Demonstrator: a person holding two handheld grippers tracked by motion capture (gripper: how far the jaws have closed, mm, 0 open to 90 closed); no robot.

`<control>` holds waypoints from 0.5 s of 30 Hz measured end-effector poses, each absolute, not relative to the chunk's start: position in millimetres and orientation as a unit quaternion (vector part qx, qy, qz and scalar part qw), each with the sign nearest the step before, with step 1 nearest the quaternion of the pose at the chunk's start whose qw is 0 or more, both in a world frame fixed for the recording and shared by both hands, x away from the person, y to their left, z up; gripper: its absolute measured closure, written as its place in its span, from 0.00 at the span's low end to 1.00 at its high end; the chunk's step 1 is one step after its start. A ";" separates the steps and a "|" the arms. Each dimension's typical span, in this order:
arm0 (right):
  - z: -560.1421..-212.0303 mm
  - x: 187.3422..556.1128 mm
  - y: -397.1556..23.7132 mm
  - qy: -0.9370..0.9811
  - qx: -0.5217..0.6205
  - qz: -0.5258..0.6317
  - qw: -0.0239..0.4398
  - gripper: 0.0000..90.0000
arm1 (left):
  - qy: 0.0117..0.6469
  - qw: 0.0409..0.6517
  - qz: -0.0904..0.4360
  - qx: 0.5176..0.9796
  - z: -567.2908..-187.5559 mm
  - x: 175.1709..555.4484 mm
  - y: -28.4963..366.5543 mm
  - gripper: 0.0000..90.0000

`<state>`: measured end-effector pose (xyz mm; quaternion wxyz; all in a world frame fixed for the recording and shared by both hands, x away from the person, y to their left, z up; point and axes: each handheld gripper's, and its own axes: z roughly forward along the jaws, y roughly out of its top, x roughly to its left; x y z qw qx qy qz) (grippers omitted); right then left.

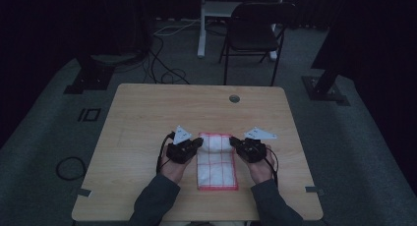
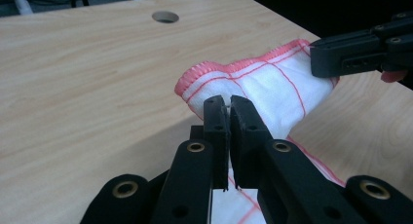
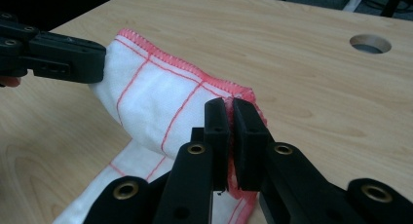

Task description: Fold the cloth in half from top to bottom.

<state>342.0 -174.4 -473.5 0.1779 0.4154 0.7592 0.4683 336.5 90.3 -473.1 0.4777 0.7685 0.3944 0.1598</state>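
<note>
Both sets of jaws are pressed together on cloth: my left gripper (image 2: 228, 103) pinches the near-left corner of the far edge of the towel (image 2: 272, 85), with a sliver of white fabric showing between the tips, and my right gripper (image 3: 230, 106) pinches the opposite corner at the red hem. In the high view the left gripper (image 1: 197, 143) and right gripper (image 1: 233, 141) face each other across the far end of the towel (image 1: 217, 162), which lies near the middle-front of the table (image 1: 147, 113), long side running away from me. The far end is lifted off the wood and bulges up between the two grips; the near part lies flat, already looking narrow and doubled lengthwise, though I can't tell the layer count for sure. So I judge the grasp as done and the lift as started, fold in progress: what is left is carrying the held edge over toward me, laying it on the near edge, lining up the red borders, then releasing. Corners look evenly held, no slack side. The grommet hole (image 1: 234, 98) in the table sits well beyond the towel, and a chair (image 1: 255, 32) stands on the floor past the far edge, both clear of the work.
</note>
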 end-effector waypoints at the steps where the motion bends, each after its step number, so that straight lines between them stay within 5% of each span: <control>1: -474.3 340.5 -174.4 0.760 0.416 0.468 0.176 0.96 | 0.396 0.478 0.156 0.768 -475.1 333.1 91.1 0.97; 15: -493.9 319.1 -176.8 0.778 0.410 0.447 0.163 0.96 | 0.396 0.463 0.129 0.782 -494.7 308.5 87.0 0.96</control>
